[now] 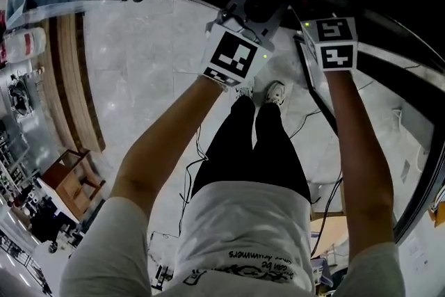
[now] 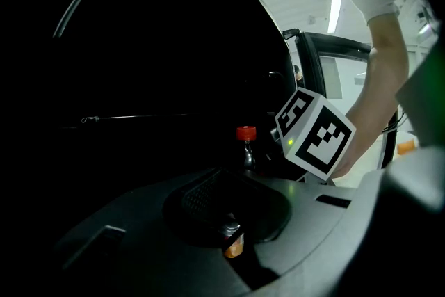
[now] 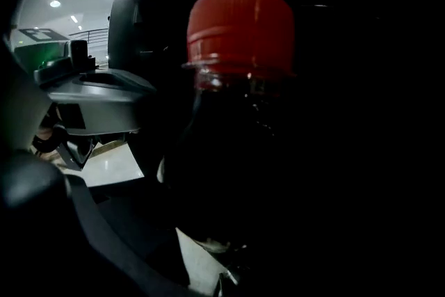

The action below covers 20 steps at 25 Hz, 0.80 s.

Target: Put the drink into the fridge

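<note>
Head view, grey stone floor (image 1: 139, 73), right claw (image 3: 236, 233) clamped on red-capped bottle (image 3: 238, 129), left claw (image 1: 247, 10) state unreadable.

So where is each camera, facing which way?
Head view: on the head, facing down; arms, legs, left gripper, right gripper.
Left gripper view: on that gripper, facing dark interior, bottle; right arm shows.
Right gripper view: on that gripper, bottle close up; no body evident.
Shared: both gripper views show the bottle.

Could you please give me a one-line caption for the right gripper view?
Upright dark bottle with a red cap fills the frame, close up; bright hall at left.
</note>
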Each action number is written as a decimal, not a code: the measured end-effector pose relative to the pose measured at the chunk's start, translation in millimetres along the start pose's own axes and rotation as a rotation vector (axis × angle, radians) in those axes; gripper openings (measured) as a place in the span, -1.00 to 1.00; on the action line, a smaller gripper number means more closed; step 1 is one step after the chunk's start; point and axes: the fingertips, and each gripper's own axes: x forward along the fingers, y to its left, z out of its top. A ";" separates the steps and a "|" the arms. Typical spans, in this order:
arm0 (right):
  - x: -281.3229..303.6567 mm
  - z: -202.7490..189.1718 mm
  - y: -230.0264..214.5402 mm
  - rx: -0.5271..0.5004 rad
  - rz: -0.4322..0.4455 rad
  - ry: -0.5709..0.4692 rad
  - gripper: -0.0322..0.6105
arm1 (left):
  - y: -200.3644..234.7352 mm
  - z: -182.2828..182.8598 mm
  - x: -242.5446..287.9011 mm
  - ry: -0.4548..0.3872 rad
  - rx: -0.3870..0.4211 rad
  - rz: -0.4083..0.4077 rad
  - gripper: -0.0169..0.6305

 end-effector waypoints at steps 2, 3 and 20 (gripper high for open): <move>2.5 0.1 0.3 0.004 0.001 0.000 0.07 | 0.7 -1.1 1.4 0.004 0.001 -0.001 -0.88; 3.4 0.7 1.1 0.006 0.003 0.000 0.07 | 1.3 -1.6 2.0 0.006 0.002 -0.001 -0.88; 16.1 -14.7 -10.7 0.043 -0.005 0.026 0.07 | 1.5 -8.3 0.5 0.028 -0.010 0.018 -0.88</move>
